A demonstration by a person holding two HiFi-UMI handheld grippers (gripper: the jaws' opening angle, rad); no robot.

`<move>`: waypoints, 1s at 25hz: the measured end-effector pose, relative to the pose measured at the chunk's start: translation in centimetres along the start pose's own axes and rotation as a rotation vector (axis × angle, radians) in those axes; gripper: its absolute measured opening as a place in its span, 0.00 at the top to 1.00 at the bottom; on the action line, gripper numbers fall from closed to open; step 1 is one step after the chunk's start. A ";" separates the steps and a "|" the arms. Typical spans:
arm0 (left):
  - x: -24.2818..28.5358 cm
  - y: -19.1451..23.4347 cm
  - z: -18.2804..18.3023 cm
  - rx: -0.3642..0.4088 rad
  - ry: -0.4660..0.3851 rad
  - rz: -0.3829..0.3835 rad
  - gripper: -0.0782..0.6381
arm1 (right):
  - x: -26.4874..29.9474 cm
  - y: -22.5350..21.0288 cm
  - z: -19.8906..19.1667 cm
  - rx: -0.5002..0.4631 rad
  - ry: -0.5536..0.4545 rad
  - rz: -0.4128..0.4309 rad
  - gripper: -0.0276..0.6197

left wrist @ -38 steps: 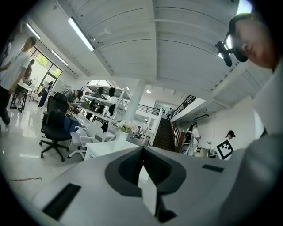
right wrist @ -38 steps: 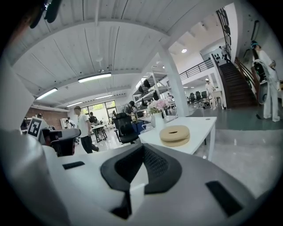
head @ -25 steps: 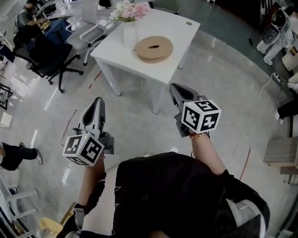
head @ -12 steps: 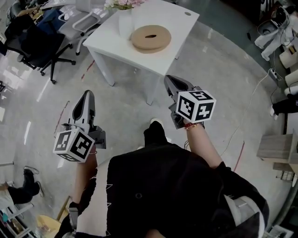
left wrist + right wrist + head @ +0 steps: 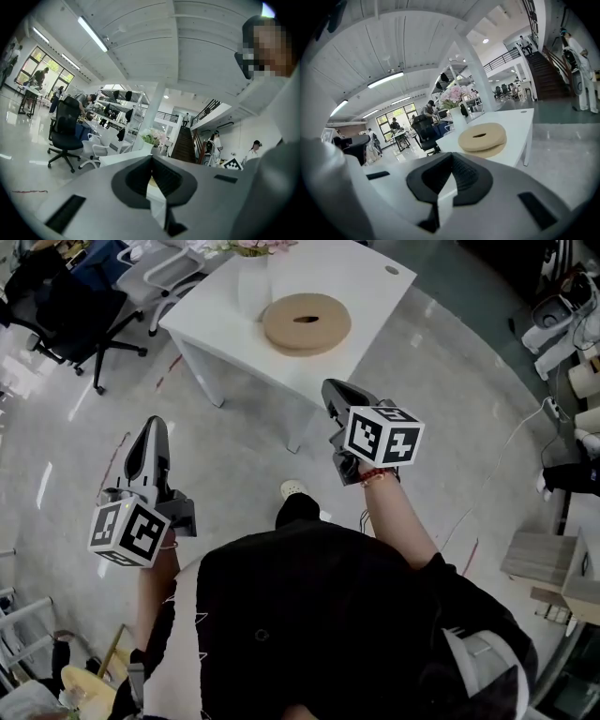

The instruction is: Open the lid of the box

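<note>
A round tan box [image 5: 306,322] with its lid on, a slot in the lid's middle, lies on a white table [image 5: 375,292]. In the right gripper view the box [image 5: 482,138] sits ahead on the table top. My right gripper [image 5: 335,387] is shut and empty, in the air just short of the table's near corner, pointing at the box. Further back at the left, over the floor, my left gripper [image 5: 153,424] has its jaws together with nothing in them. Its own view shows the table edge [image 5: 123,157] beyond the closed fingertips.
A white vase of pink flowers [image 5: 251,277] stands on the table left of the box. Black and white office chairs [image 5: 70,310] crowd the far left. A cable [image 5: 511,442] runs over the glossy floor at right, near a wooden crate [image 5: 542,559]. The person's shoe [image 5: 293,489] is below the table corner.
The person has stepped toward the table. Both grippers moved forward with it, and the right one now reaches close to the table's near corner. Jaws unchanged.
</note>
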State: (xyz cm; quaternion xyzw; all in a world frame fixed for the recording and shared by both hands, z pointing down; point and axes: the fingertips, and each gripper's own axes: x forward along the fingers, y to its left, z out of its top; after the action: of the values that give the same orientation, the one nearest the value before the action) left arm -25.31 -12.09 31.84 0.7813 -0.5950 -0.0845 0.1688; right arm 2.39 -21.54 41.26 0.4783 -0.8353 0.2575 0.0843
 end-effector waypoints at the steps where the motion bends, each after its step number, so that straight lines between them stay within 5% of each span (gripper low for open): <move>1: 0.4 0.2 0.1 0.000 -0.001 0.010 0.88 | 0.7 -0.2 0.3 0.001 0.005 0.007 0.95; 9: 1.7 2.2 1.8 0.003 -0.039 0.098 0.88 | 5.6 -1.6 3.1 -0.082 0.041 0.024 0.95; 13: 1.8 3.2 2.0 -0.005 -0.047 0.144 0.88 | 7.7 -1.7 3.2 -0.145 0.074 0.047 0.80; 25: 1.0 5.3 1.5 -0.032 -0.055 0.242 0.88 | 12.9 -3.3 1.3 -0.566 0.229 0.000 0.71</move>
State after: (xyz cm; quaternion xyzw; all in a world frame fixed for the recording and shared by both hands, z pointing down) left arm -30.27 -14.49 32.46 0.6984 -0.6878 -0.0944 0.1740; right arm -1.47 -33.31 46.33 0.4036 -0.8590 0.0668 0.3078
